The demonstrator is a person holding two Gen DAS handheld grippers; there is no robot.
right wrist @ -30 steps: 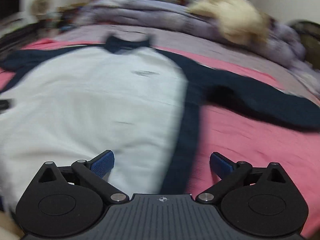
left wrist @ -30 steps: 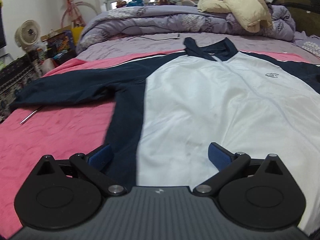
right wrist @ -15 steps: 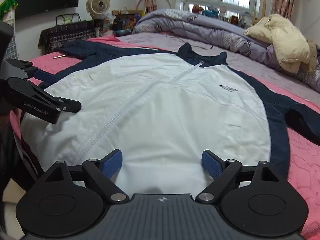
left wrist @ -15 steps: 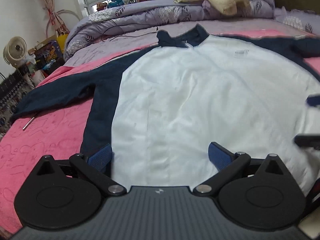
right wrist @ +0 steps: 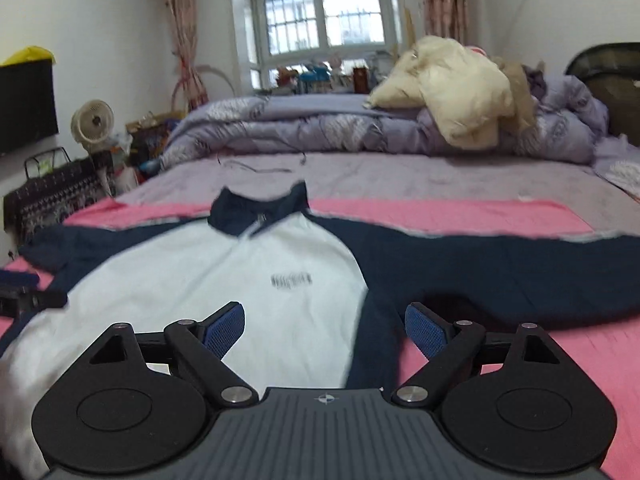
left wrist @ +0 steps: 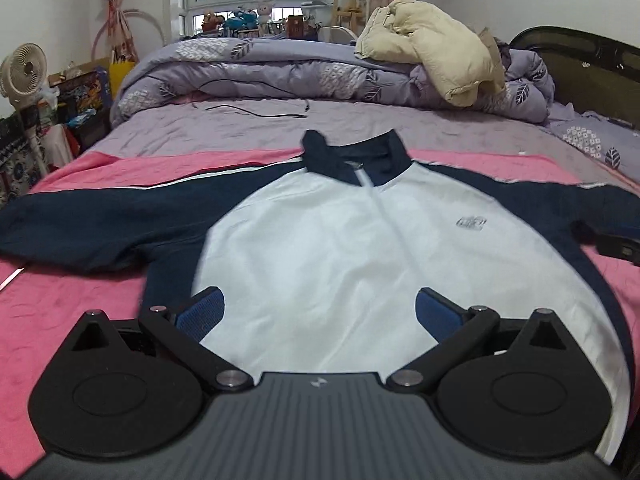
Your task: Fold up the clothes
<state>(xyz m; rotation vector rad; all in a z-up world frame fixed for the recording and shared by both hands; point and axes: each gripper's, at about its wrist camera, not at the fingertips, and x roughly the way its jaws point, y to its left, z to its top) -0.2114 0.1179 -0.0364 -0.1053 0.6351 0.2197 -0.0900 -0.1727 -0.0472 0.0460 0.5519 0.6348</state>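
Observation:
A white jacket [left wrist: 340,248] with navy sleeves and collar lies flat, front up, on the pink sheet [left wrist: 60,300] of a bed, both sleeves spread out sideways. My left gripper [left wrist: 318,312] hangs open over the jacket's lower left part, holding nothing. The right wrist view shows the same jacket [right wrist: 240,280]. My right gripper [right wrist: 324,330] is open above its navy right side seam, empty. The tip of the right gripper [left wrist: 616,246] shows at the right edge of the left wrist view. At the left edge of the right wrist view, the left gripper's tip [right wrist: 28,298] appears.
A rolled purple duvet [left wrist: 280,76] with a cream padded coat [left wrist: 432,56] on it lies across the far side of the bed. A black cable [left wrist: 256,114] rests on the purple sheet. A fan [left wrist: 20,76] and clutter stand to the left. A dark headboard [left wrist: 592,68] is at the right.
Both grippers have drawn back and swung to face the jacket head on. They stay open and empty; the jacket has not moved.

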